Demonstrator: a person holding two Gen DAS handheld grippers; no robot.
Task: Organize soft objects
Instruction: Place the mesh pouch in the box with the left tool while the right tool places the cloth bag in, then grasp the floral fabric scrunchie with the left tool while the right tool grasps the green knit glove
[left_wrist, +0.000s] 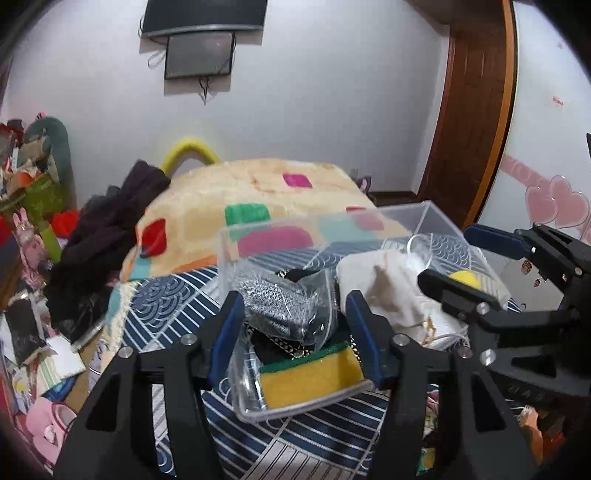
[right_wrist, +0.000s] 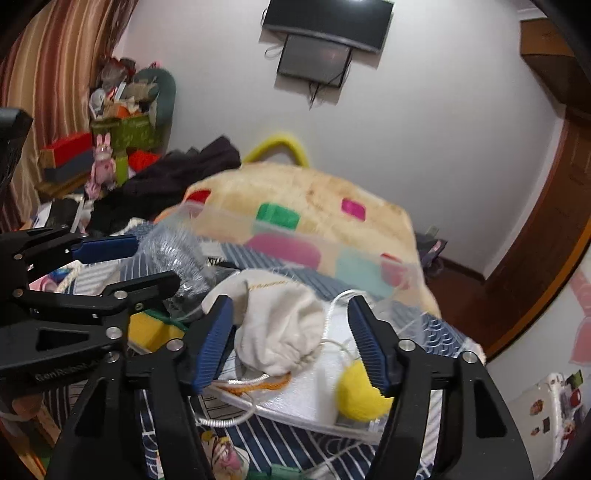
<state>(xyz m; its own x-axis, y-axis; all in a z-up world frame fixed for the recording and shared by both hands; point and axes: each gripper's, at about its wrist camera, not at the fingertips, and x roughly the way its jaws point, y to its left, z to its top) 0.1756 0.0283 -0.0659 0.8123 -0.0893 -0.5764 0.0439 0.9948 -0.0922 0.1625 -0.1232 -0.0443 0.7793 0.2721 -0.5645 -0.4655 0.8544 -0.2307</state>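
Clear plastic box (left_wrist: 436, 214) sits on a navy wave-print sheet (left_wrist: 166, 302), directly ahead of both tools. Packed inside: yellow-and-green sponge (left_wrist: 314, 373) at the near edge, a bagged grey knit item (left_wrist: 277, 306) behind it, a black piece with gold chain trim (left_wrist: 291, 349) between the two.

Left gripper (left_wrist: 293, 339): level, pointing forward over the near rim, jaws spread. Sponge and bagged knit lie in the gap; contact with either pad cannot be told.

Right gripper (right_wrist: 291, 343): same forward pose, tilted slightly down, jaws spread wide. White drawstring pouch (right_wrist: 277, 328) lies between the fingers, near the left finger's blue pad (right_wrist: 212, 343). Its white cord (right_wrist: 332, 317) trails toward the right finger. Yellow felt ball (right_wrist: 360, 395) sits just beside the right finger's tip, low in the box.

Each tool appears in the other's view, side by side, close but apart.

Beyond the box: a cream blanket with coloured patches (left_wrist: 258, 192), dark clothes (left_wrist: 107, 236) off to the left, white wall with a mounted screen (left_wrist: 201, 53).
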